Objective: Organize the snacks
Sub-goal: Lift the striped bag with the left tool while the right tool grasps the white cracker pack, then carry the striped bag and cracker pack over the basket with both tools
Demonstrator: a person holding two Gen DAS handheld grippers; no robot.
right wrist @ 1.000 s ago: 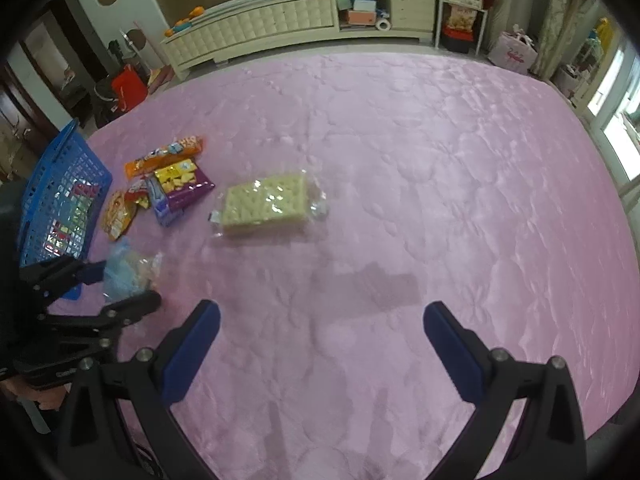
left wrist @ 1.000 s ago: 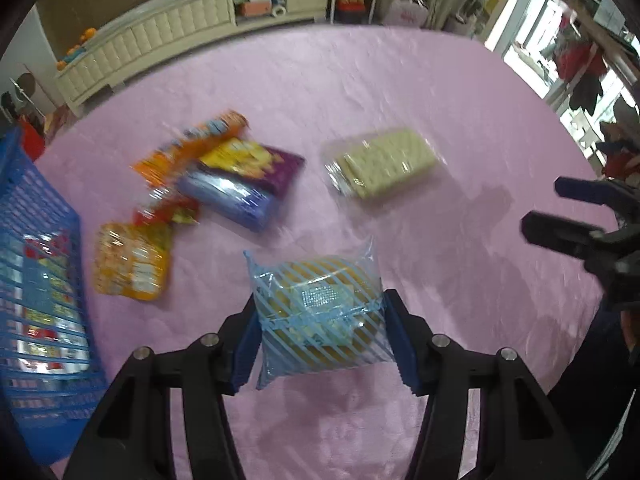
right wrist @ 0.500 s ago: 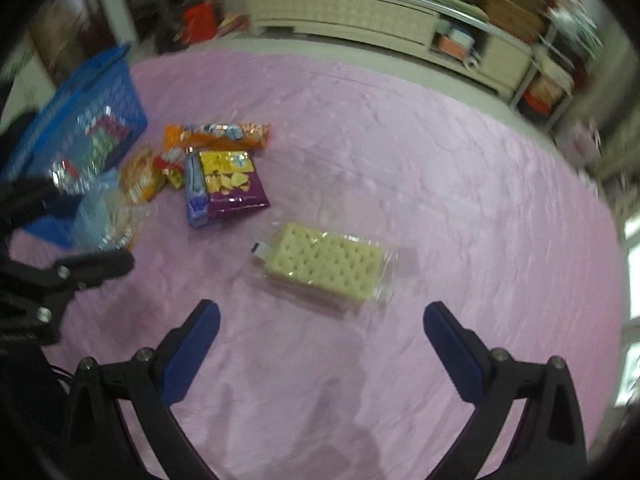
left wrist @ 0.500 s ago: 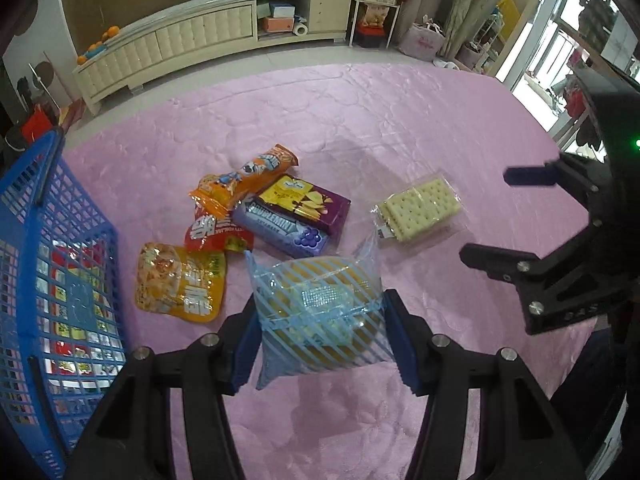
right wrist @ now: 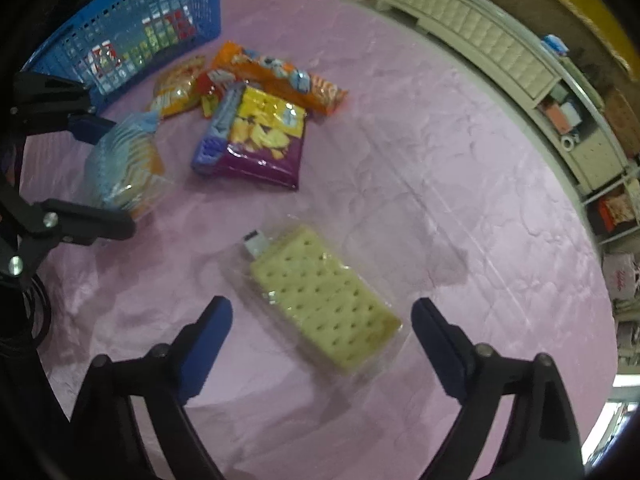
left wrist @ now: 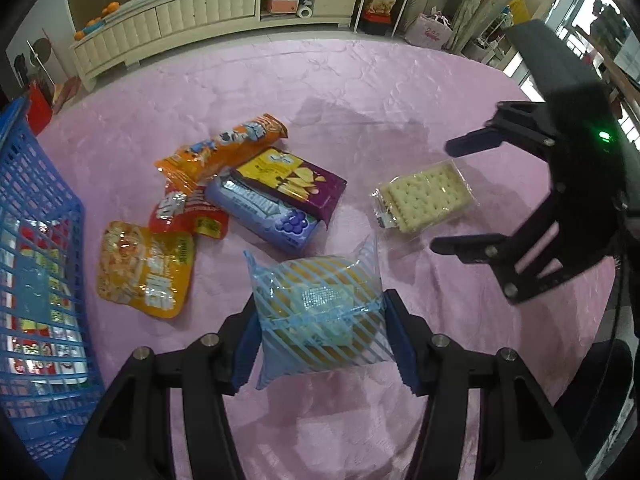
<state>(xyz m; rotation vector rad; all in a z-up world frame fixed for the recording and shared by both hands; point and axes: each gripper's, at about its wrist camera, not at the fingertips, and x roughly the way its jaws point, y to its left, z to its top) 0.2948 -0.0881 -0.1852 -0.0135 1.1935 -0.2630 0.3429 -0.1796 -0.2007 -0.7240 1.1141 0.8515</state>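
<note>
Cracker pack (right wrist: 324, 298) waits under the right hand-held gripper (right wrist: 322, 330)

Pack lies on the pink desk (right wrist: 440, 160), right of the blue basket (right wrist: 132, 36), long axis skewed across the jaws, which have just been closing, probably untouched; left hand-held gripper (left wrist: 320, 334) clenches the striped bun bag (left wrist: 320, 312).

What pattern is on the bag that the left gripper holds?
Light blue diagonal stripes on clear wrap: the striped bag, clearest in the left wrist view.

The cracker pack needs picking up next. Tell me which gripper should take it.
Right. The right gripper is open with the cracker pack between its fingers, jaws just closing. The left gripper is already shut on the blue-striped snack bag.
</note>
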